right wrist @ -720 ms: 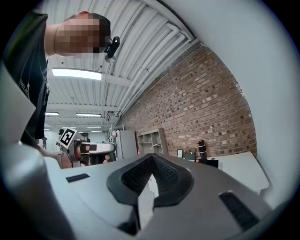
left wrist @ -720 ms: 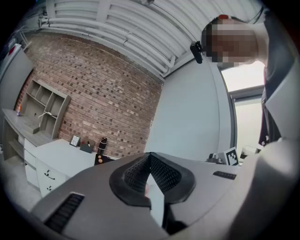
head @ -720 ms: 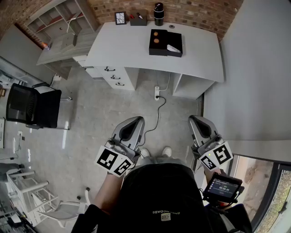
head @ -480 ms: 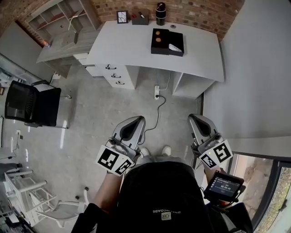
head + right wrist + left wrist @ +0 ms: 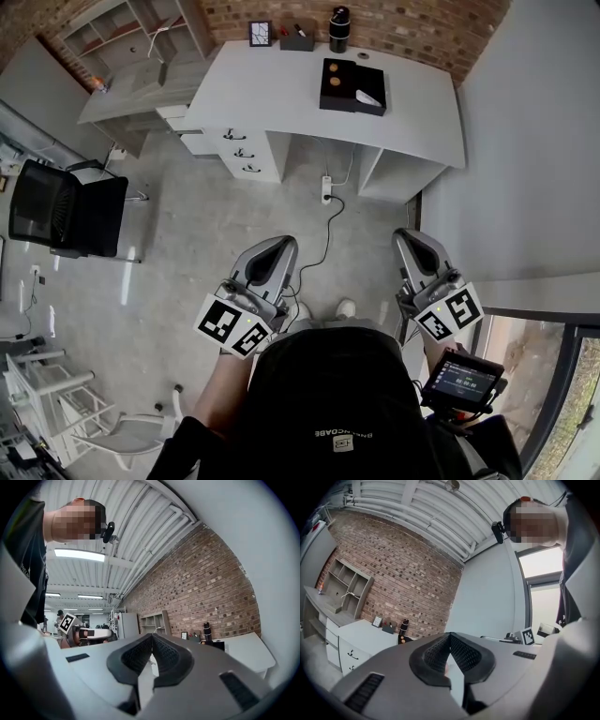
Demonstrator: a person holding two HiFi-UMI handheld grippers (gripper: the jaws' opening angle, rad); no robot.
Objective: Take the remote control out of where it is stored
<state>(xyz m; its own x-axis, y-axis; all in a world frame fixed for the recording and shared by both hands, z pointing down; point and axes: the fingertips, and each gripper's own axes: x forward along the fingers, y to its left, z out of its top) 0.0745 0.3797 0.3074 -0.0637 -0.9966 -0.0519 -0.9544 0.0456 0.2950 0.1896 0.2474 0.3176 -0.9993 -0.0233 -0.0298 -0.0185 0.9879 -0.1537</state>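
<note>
Left tool point(image 5: 284, 244) and right tool point(image 5: 406, 234), jaws together, empty; black box point(image 5: 343, 94) on distant desk point(image 5: 272, 94), contents indistinct.

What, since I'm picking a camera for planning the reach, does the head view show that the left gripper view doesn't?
Only the head view: the white oblong object, likely the remote, inside the black open box, and the black office chair. Only the left gripper view: the white ribbed ceiling and bright window. Both: the white desk, red brick wall, and the shut left gripper.
</note>
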